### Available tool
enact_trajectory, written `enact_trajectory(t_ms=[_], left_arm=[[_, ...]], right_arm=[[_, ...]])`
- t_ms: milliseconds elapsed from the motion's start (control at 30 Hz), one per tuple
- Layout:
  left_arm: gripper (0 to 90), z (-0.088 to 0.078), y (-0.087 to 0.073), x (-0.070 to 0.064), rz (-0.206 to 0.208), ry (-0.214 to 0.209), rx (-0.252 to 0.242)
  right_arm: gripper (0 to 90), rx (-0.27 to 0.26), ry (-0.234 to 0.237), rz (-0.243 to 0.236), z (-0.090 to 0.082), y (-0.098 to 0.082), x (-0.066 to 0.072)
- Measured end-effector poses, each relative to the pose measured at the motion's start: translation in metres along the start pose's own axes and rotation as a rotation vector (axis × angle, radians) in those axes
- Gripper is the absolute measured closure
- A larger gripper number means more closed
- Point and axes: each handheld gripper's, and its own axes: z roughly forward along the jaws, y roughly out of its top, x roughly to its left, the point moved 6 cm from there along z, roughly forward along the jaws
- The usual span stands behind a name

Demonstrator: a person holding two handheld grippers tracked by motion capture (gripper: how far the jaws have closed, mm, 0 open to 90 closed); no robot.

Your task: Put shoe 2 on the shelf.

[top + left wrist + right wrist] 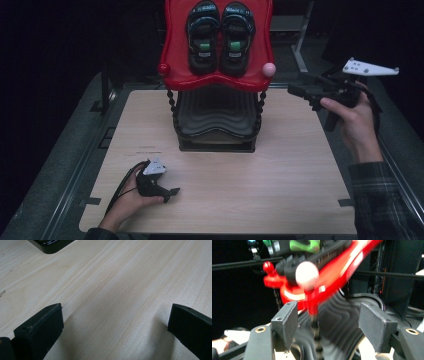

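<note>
Your pair of black sandals (220,36) is sitting side by side on the red top tray (176,55) of the two-tier rack (218,120), so the placing looks done, judging by how they lie. What is left seems to be little beyond settling your hands. Your right claw (298,91) is hovering beside the rack's right edge, jaws standing apart with nothing between them. In the right gripper view it is facing the pale knob (307,272) and the beaded post (316,335) below it, which are standing in your way if you are reaching in again. Your left claw (172,193) is resting low on the surface (280,190), released and empty, near the rack's dark base (51,246).
</note>
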Motion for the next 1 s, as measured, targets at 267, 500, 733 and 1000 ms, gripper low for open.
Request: enact_trajectory(t_ms=[267,500,733,1000], left_arm=[[0.0,0.000,0.000,0.000,-0.002,0.002,-0.005],[0.0,0.000,0.000,0.000,-0.001,0.002,-0.005],[0.0,0.000,0.000,0.000,-0.001,0.002,-0.005],[0.0,0.000,0.000,0.000,-0.002,0.002,-0.005]], right_arm=[[30.6,0.076,-0.030,0.022,-0.013,-0.061,-0.001],[28.9,0.154,-0.050,0.033,-0.020,-0.108,0.002],[27.6,0.234,-0.070,0.053,-0.025,-0.156,0.006],[26.5,0.354,-0.100,0.080,-0.036,-0.212,0.008]])
